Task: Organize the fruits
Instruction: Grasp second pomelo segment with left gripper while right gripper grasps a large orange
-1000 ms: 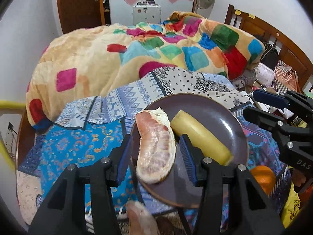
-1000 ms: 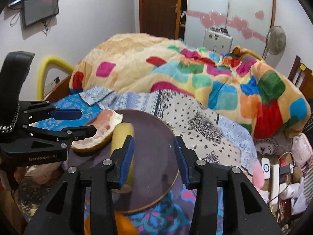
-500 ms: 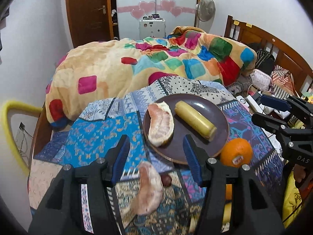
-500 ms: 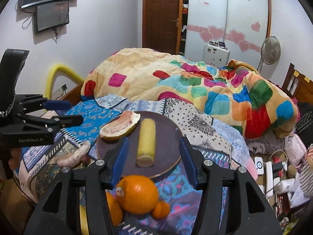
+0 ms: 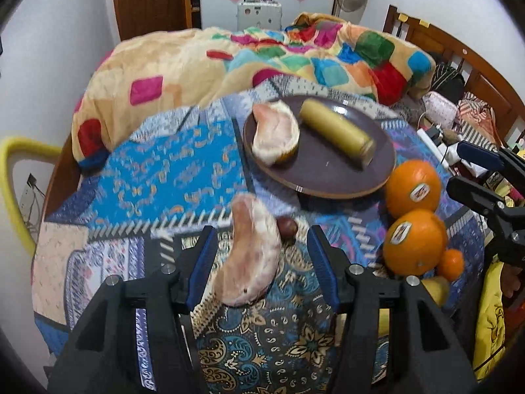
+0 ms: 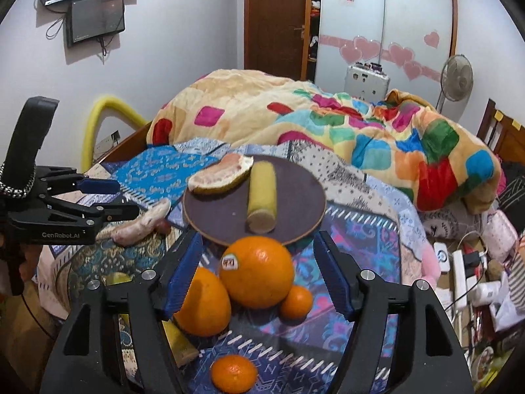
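Note:
A dark brown plate (image 5: pixel 328 177) (image 6: pixel 305 210) on the patterned cloth holds a pomelo piece (image 5: pixel 275 131) (image 6: pixel 223 175) and a yellow cylinder of fruit (image 5: pixel 338 136) (image 6: pixel 261 197). A second pomelo wedge (image 5: pixel 251 256) (image 6: pixel 141 225) lies on the cloth between the open jaws of my left gripper (image 5: pixel 262 262), beside a small dark fruit (image 5: pixel 287 226). My right gripper (image 6: pixel 259 279) is open around a large orange (image 6: pixel 256 271) (image 5: pixel 412 184). Another large orange (image 6: pixel 203 305) (image 5: pixel 413 243) and small tangerines (image 6: pixel 297 302) (image 6: pixel 233 373) lie close by.
A colourful quilt (image 5: pixel 262 55) is heaped on the bed behind the plate. A wooden bed frame (image 5: pixel 459 65) and clutter with power strips (image 6: pixel 459 272) are at the right. A yellow bar (image 6: pixel 98 124) stands at the left. A yellow fruit (image 5: pixel 433 290) lies under the oranges.
Both grippers have pulled back from the plate toward me. The loose pomelo wedge now sits between the left jaws and the oranges between the right jaws.

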Available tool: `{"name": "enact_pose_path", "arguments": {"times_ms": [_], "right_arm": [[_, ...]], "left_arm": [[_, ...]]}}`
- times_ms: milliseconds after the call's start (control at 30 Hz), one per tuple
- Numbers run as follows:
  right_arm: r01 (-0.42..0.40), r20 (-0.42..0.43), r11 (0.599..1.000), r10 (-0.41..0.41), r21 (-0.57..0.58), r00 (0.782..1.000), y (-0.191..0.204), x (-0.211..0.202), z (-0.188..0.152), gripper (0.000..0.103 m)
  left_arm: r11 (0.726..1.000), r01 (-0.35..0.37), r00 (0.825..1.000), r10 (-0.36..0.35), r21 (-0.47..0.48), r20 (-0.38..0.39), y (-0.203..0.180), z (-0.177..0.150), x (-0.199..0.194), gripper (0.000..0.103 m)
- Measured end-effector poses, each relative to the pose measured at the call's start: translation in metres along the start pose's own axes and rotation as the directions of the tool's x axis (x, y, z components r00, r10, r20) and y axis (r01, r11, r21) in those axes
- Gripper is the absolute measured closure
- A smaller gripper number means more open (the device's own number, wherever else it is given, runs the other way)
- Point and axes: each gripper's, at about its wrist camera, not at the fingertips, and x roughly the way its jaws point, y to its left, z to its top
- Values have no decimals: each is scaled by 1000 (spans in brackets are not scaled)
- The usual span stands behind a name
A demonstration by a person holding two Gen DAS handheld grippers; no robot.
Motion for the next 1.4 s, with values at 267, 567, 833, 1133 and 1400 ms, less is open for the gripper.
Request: {"name": "enact_pose_path", "arguments": {"times_ms": [267,567,833,1133,1400], "right_arm": [[-11,-49,999,13,33,999,-5,23,-12,36],[-46,-74,997,51,62,996,-10,38,-9,32],[-129,-96,985,140,111,986,-18,48,-11,39],[-141,-60,987,146,73,987,-17,42,-14,40],[-145,-44,987,148,65,988,-22,39,-12,41]], "left_arm": [[1000,-4,998,4,1,-62,8,-16,31,47],[1000,14,998,-14,4,-58,11,-14,42,47],[999,33,999,-33,3,-28,14,-11,45,58],[1000,27,999,-27,10,17,13,-14,41,63],[1000,-25,998,24,15,59,20,-5,31,65]]}}
